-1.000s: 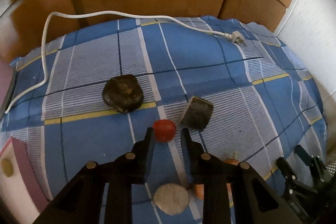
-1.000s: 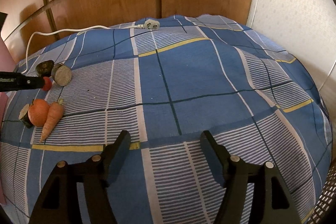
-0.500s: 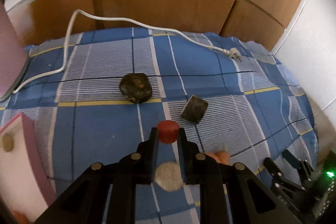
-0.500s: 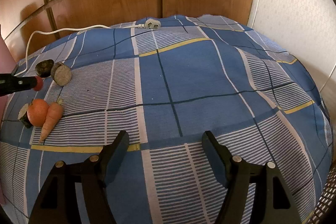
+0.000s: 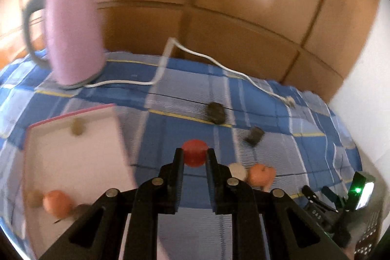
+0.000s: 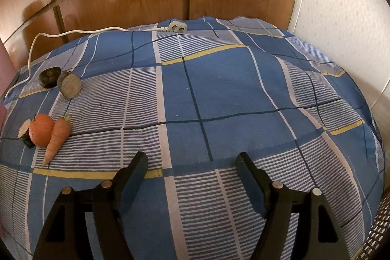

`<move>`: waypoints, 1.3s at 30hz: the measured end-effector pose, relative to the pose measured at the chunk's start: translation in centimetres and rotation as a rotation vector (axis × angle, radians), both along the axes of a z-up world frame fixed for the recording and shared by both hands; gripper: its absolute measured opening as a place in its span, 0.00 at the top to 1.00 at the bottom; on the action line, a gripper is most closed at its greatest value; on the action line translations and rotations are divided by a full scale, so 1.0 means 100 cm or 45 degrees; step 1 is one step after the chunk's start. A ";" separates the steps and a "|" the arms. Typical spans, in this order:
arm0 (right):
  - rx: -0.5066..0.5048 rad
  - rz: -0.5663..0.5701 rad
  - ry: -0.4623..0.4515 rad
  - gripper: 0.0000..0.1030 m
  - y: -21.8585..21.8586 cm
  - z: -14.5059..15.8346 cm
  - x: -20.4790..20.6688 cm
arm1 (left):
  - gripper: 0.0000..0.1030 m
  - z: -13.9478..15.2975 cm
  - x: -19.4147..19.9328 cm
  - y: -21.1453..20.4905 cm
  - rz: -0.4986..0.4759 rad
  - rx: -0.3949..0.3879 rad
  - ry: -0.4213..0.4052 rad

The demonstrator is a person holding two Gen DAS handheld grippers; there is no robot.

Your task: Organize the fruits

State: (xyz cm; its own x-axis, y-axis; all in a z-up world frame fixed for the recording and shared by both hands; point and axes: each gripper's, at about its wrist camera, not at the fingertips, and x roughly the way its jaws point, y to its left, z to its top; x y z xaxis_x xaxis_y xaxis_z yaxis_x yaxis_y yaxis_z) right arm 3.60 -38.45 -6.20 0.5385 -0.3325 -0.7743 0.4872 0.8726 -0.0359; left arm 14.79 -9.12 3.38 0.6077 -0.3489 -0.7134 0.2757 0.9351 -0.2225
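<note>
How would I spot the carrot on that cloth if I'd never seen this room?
Start at the blue checked cloth and go to its left edge in the right wrist view, where a small cluster lies. The carrot lies there against a round orange fruit, thin tip pointing toward the camera. It is the only long, tapering thing; its neighbours are round or stubby.

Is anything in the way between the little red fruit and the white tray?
Nothing visible. The left tool grips the small round red fruit, and only bare blue checked cloth lies between it and the pink-edged white tray.
</note>
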 end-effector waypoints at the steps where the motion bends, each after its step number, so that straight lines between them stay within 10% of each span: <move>1: 0.000 0.000 0.002 0.26 0.000 0.000 0.000 | 0.83 0.002 -0.002 0.012 0.037 0.002 -0.004; 20: -0.020 -0.001 0.034 0.26 0.001 0.001 0.003 | 0.82 -0.033 0.007 0.117 0.459 0.148 0.015; 25: -0.028 -0.001 0.043 0.26 0.002 0.001 0.004 | 0.58 -0.040 0.005 0.121 0.503 0.128 0.025; 39: -0.034 0.000 0.050 0.26 0.003 0.001 0.006 | 0.48 -0.017 -0.033 0.125 0.501 0.061 -0.054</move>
